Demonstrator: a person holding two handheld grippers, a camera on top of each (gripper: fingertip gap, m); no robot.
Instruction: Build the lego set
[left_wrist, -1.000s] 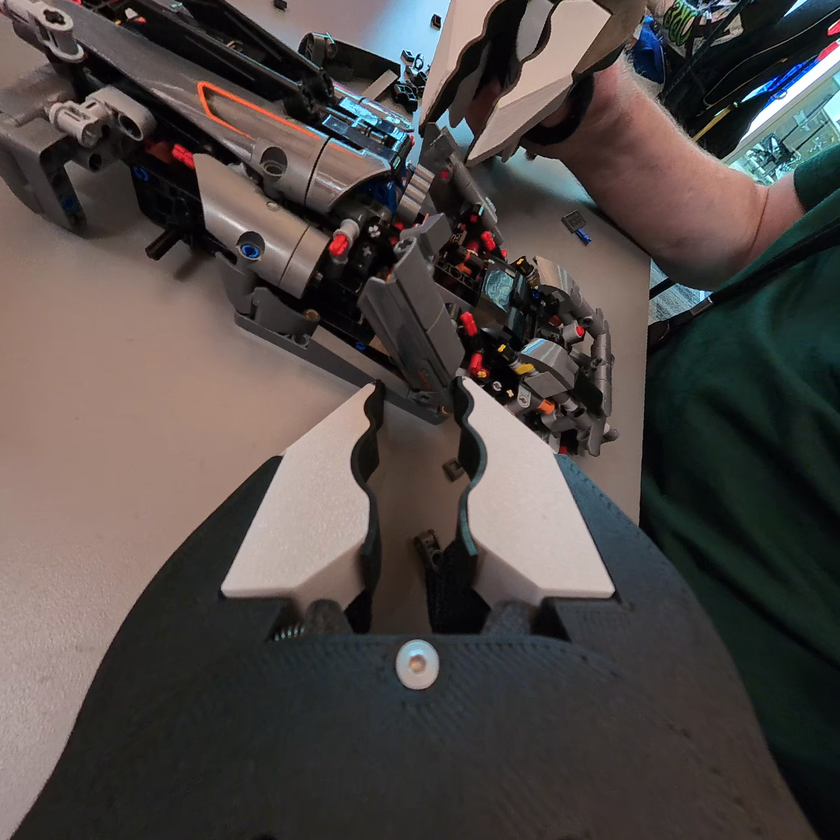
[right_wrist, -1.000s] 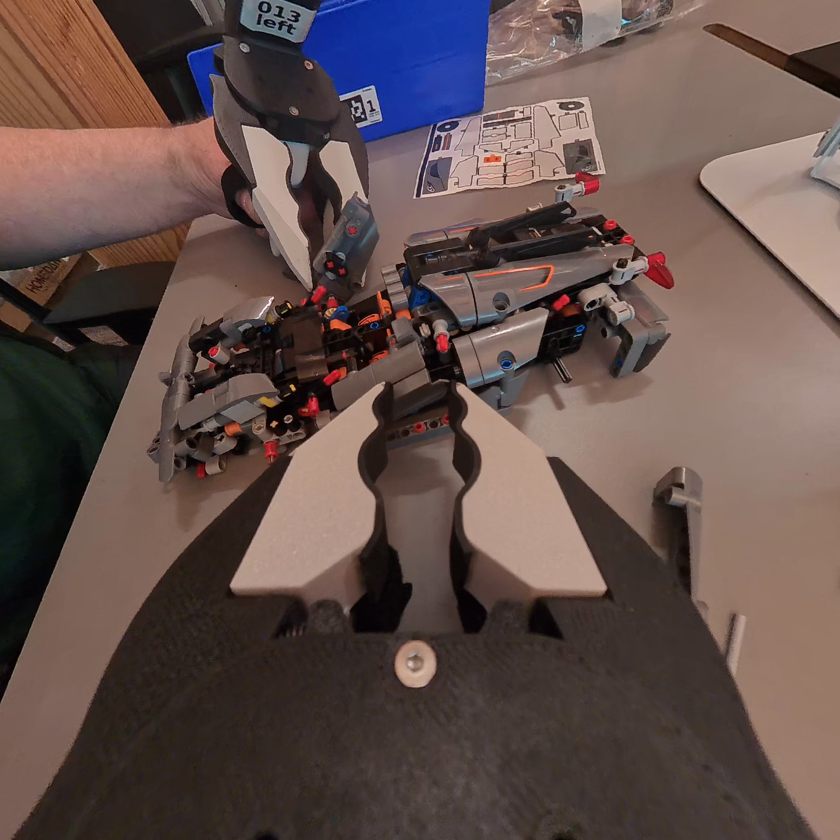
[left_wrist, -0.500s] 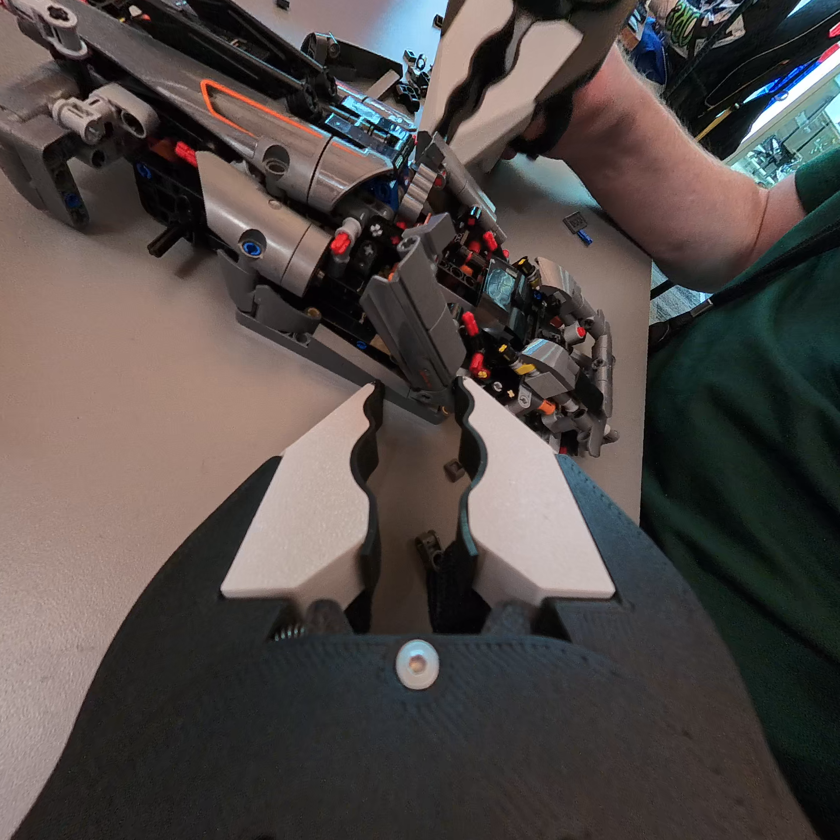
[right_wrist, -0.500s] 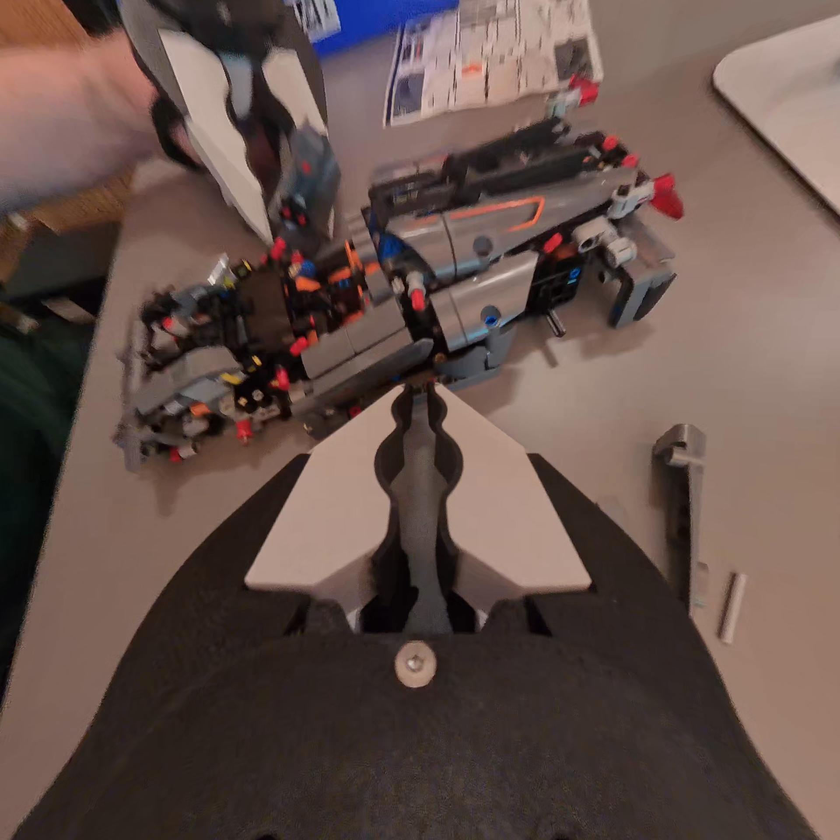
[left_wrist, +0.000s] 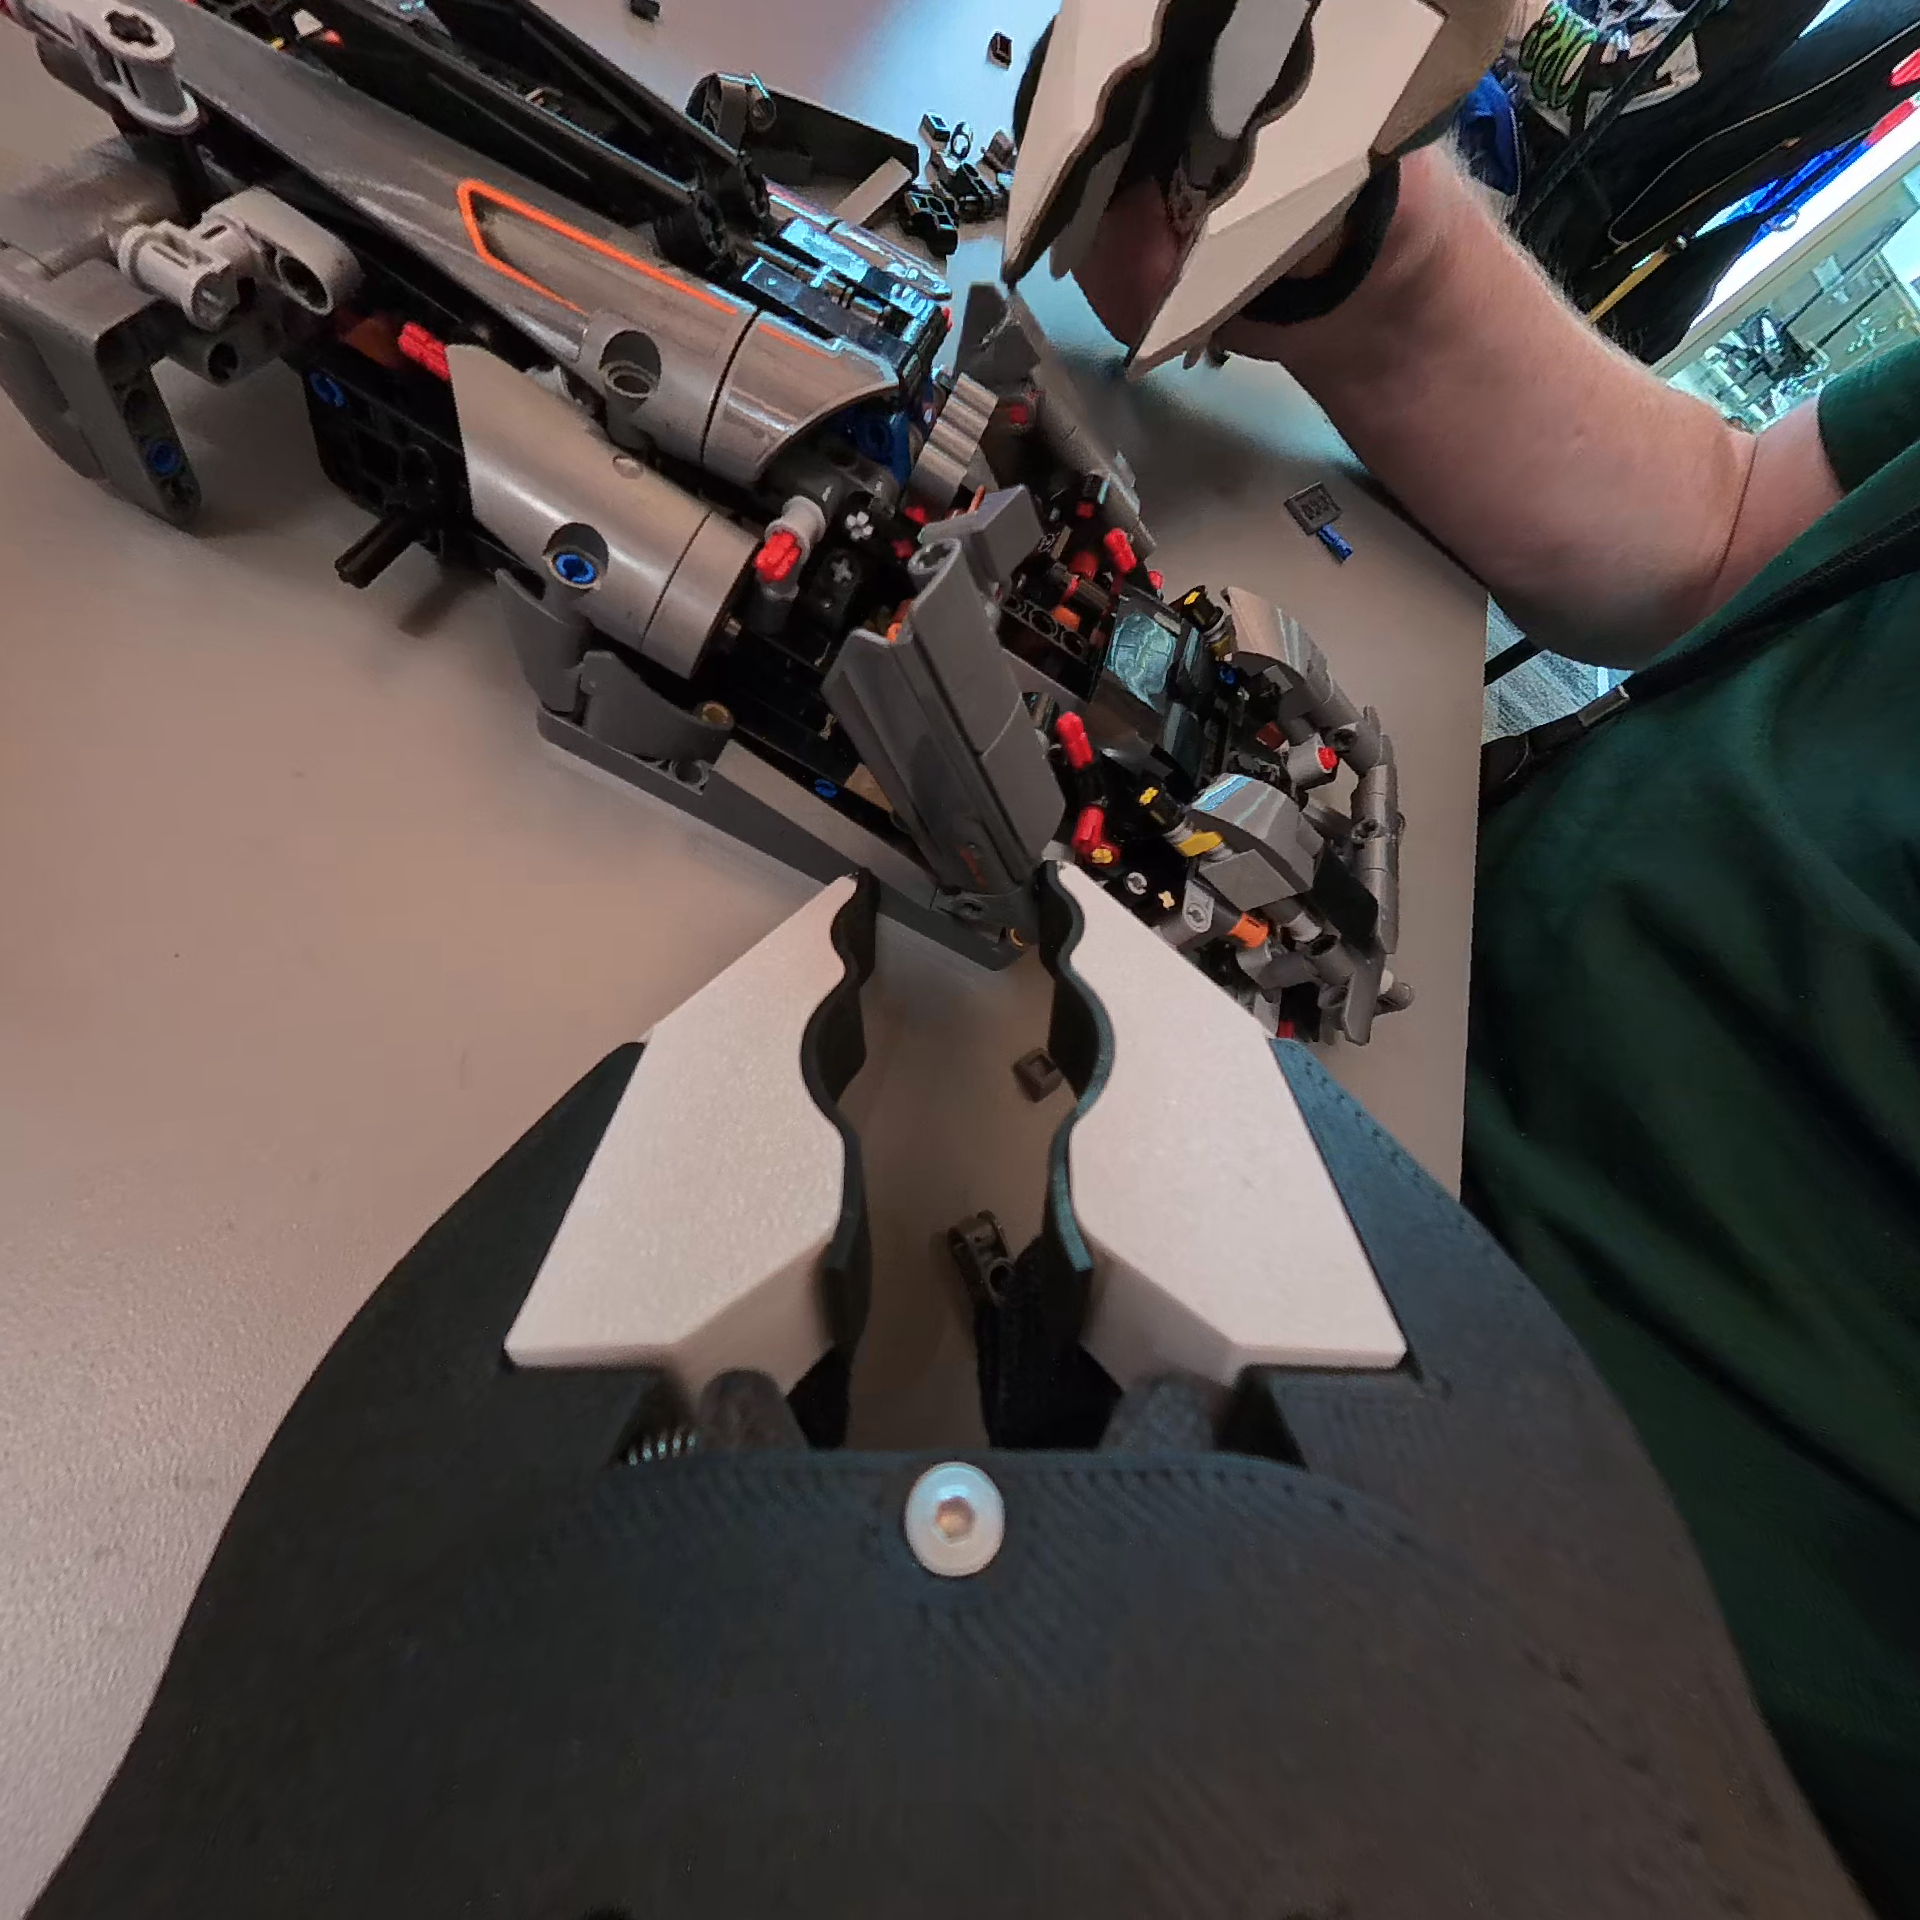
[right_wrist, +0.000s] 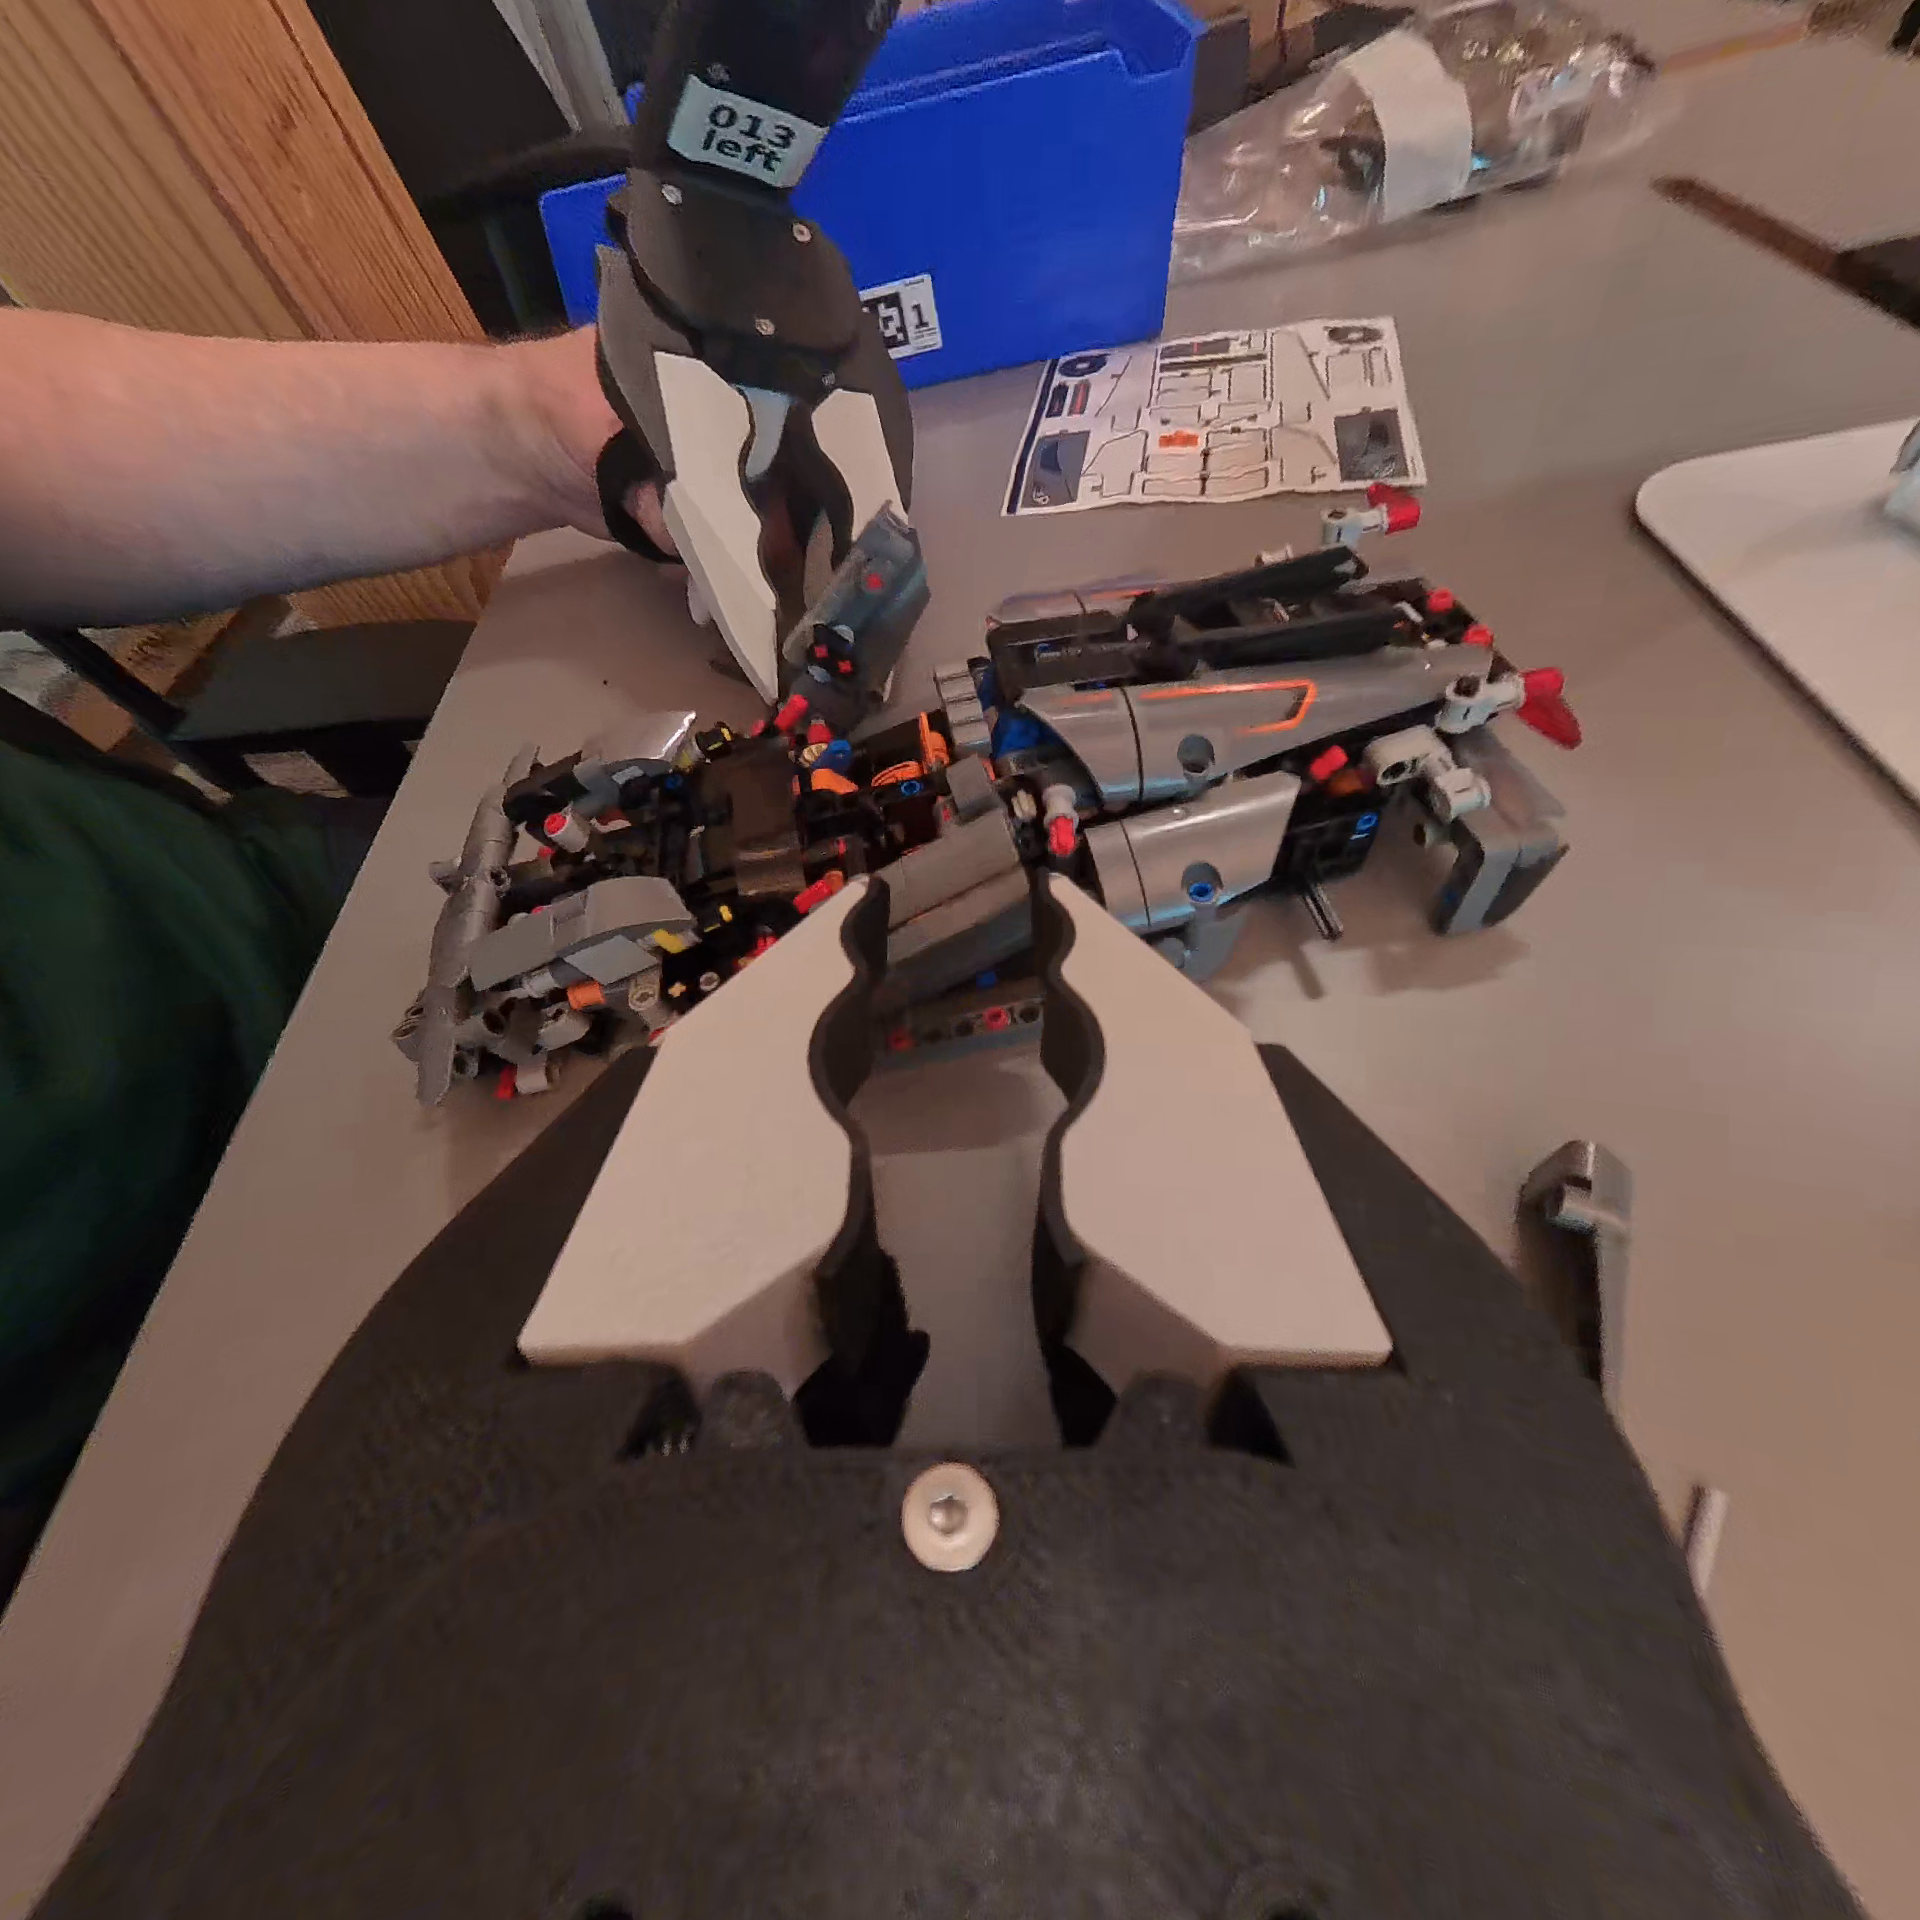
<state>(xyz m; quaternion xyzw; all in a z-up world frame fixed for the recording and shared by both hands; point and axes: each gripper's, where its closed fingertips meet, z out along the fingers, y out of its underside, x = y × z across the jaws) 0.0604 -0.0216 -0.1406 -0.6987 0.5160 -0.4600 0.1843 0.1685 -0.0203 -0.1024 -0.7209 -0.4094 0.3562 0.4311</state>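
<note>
A part-built grey and black lego car (left_wrist: 644, 436) with orange trim and red pins lies on the grey table (left_wrist: 208, 935). It also shows in the right wrist view (right_wrist: 1143, 727). One grey door panel (left_wrist: 956, 748) stands raised. My left gripper (left_wrist: 951, 904) is open, its fingertips either side of that panel's lower end. My right gripper (right_wrist: 951, 904) is open and empty above the car's near-side panel (right_wrist: 966, 894). It hangs above the car's far side in the left wrist view (left_wrist: 1091, 301). The left gripper (right_wrist: 821, 613) shows beside the raised panel (right_wrist: 868, 603).
A loose grey lego beam (right_wrist: 1579, 1247) and a small pale axle (right_wrist: 1704, 1538) lie to the right. A sticker sheet (right_wrist: 1216, 416), a blue bin (right_wrist: 987, 208) and a plastic bag (right_wrist: 1403, 114) sit behind the car. Small black pieces (left_wrist: 956, 177) lie scattered. A person in green (left_wrist: 1714, 1039) sits at the table edge. Spacing between my two grippers at the tips: around 12 cm. From my right tips it is roughly 15 cm to the small pale axle (right_wrist: 1704, 1538); from my left, 25 cm.
The right gripper shut and dipped toward the car half a second ago, and has now opened again and drawn back. The left gripper has stayed in place, open.
</note>
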